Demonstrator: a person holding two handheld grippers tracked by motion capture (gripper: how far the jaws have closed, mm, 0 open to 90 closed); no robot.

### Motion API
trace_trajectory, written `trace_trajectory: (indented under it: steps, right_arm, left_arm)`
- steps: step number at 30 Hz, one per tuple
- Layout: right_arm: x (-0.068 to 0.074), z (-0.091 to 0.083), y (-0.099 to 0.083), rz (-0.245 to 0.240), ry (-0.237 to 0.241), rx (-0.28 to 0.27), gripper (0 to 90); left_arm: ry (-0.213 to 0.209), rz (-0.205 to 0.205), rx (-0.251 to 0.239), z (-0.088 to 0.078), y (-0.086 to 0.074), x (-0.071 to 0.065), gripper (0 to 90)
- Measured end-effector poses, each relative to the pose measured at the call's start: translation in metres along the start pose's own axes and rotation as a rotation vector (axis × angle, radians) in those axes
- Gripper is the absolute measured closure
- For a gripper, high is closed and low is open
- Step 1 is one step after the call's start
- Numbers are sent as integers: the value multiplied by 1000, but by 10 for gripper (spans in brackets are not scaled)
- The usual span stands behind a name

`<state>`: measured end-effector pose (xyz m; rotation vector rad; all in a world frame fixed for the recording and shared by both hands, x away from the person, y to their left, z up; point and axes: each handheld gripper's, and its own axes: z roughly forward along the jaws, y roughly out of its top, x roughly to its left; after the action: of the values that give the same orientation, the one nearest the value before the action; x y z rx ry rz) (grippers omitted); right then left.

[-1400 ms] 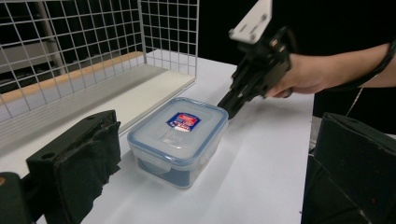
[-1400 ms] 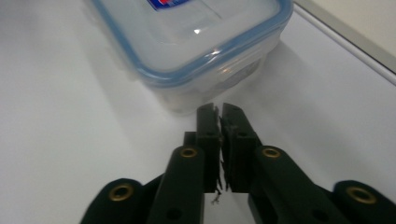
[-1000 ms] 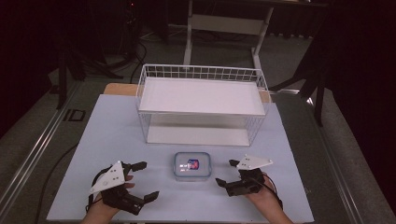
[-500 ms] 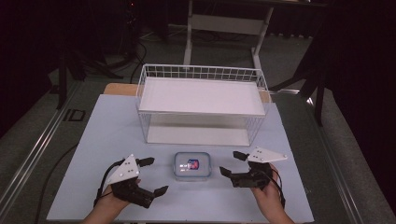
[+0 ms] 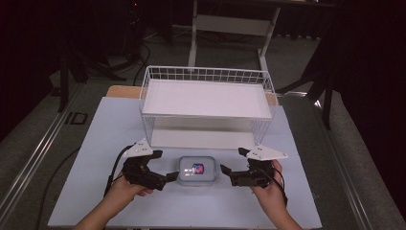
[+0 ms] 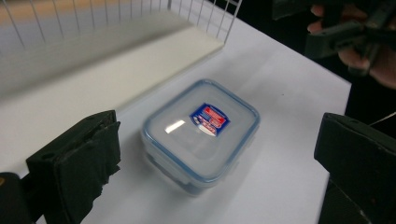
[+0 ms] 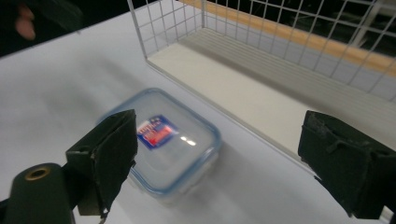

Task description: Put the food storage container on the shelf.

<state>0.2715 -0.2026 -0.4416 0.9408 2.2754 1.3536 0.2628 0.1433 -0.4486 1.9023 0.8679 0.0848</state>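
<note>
A dark room is seen around a white table (image 5: 95, 143), on which a wire basket (image 5: 206, 103) stands at the far side. A lidded box (image 5: 197, 170) with a blue rim and a red-and-blue label is set on the table just in front of the basket. It is flanked by the left gripper (image 5: 165, 167) and the right gripper (image 5: 232, 163), both held with jaws spread wide and nothing clamped; the right jaws have just been opening.
</note>
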Motion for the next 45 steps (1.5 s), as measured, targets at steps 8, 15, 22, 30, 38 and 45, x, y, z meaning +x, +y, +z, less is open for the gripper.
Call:
trace_trajectory:
  steps: [8, 15, 22, 30, 38, 45]
  right_arm:
    - [-6, 26, -2, 130, 57, 56, 118]
    - [-12, 46, -4, 221, 66, 155, 118]
    - [-25, 65, -20, 454, 150, 248, 138]
    - [-35, 79, -41, 642, 262, 317, 244]
    - [-31, 85, -43, 661, 292, 337, 388]
    - [-26, 84, -43, 695, 296, 353, 418]
  left_arm:
    - [-4, -82, 59, 28, 2, 8, 14]
    - [12, -219, 149, 47, -4, 25, 14]
    - [10, -374, 187, 59, -15, 42, 15]
    - [-45, -466, 205, 72, -28, 48, 133]
    - [-75, -499, 212, 77, -32, 48, 287]
    - [-101, -490, 239, 80, -34, 44, 316]
